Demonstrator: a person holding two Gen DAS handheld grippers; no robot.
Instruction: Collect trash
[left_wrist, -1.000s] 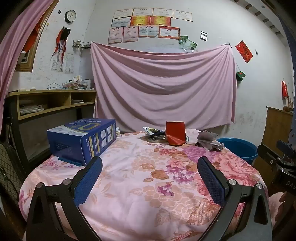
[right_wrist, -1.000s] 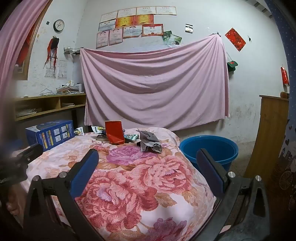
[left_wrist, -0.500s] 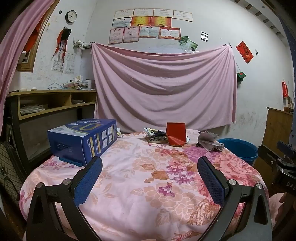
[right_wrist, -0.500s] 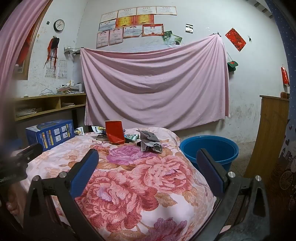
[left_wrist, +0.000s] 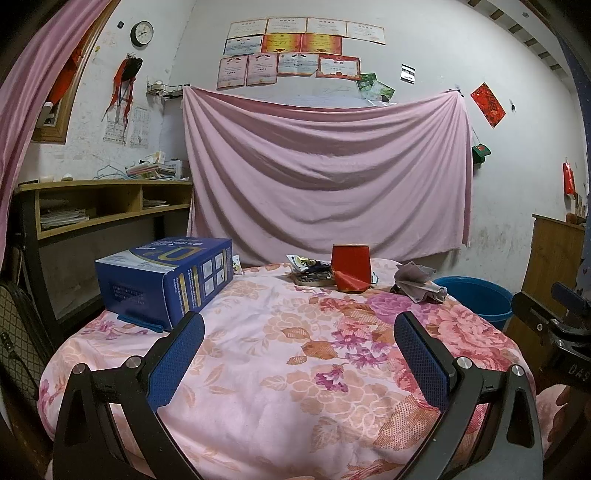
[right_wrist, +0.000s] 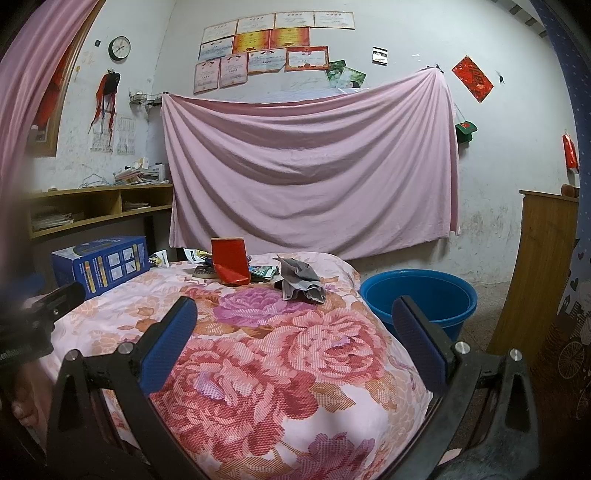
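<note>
I hold the left gripper (left_wrist: 299, 339) and right gripper (right_wrist: 295, 325) spread wide and empty over the near floral cloth (left_wrist: 280, 387). Farther off, the crumpled grey wrapper (right_wrist: 301, 278) lies beside the upright red box (right_wrist: 229, 259); its long axis runs near to far. The blue tub (right_wrist: 419, 295) sits right.

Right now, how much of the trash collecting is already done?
Nothing looks done: the blue basin shows no trash inside. Nothing is in hand; the left gripper and right gripper are open and empty. Left on the table: the grey crumpled rag, red box, wrappers and blue carton.
</note>
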